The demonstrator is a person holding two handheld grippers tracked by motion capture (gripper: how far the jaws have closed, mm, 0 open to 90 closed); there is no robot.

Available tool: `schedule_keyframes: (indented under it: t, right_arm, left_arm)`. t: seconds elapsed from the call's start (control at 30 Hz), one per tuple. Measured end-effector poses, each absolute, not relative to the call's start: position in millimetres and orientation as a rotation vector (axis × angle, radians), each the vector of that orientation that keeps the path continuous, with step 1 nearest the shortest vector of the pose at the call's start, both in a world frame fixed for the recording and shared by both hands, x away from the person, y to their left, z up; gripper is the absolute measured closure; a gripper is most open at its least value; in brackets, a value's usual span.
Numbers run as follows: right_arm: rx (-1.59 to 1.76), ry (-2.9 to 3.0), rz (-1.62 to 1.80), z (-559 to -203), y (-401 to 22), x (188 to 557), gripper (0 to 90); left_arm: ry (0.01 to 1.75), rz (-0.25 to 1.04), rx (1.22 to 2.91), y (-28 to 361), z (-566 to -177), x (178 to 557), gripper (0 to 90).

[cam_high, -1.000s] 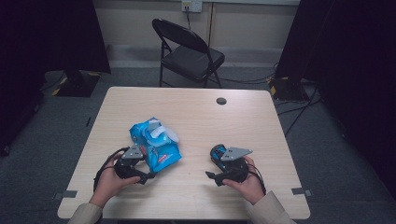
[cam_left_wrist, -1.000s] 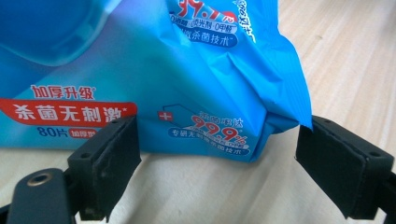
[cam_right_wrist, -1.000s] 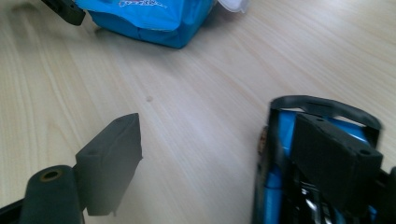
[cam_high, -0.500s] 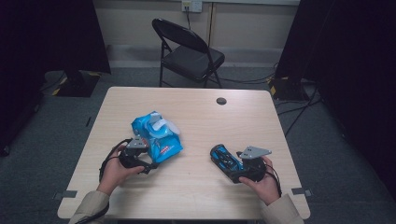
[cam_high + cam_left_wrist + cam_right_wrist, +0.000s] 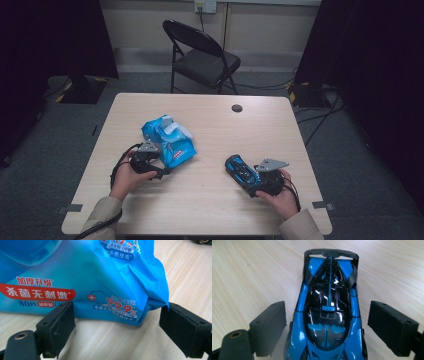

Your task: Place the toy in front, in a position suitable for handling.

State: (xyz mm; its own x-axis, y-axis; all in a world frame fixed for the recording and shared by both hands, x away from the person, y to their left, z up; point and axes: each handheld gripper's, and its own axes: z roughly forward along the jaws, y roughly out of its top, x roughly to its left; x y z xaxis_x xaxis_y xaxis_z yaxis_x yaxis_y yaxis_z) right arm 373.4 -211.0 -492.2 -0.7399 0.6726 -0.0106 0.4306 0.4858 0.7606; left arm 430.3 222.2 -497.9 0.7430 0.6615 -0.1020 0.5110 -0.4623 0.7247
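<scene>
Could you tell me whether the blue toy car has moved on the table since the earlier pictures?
Yes. In the high view the blue toy car has shifted right, toward the table's right edge and farther from the wipes pack, with the right gripper around it.

The soft plastic wipes pack (image 5: 82, 277) is bright blue, shading to paler turquoise, with a red band of white characters, white and red print ("99.9%" in red) and a white flap on top. The glossy toy racing car (image 5: 328, 315) is blue with black panels and a black rear wing. The light wooden table (image 5: 210, 200) shows fine pale grain. The folding metal chair (image 5: 202, 57) is black.
</scene>
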Motion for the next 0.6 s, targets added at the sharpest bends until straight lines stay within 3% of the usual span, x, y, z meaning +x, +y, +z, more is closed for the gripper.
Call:
schedule_keyframes:
  t: [0.6]
  right_arm:
    - [0.92,2.459,1.076,-508,-210,375,14.3]
  left_arm:
    - [0.891,0.231,2.157,225,-498,422,16.5]
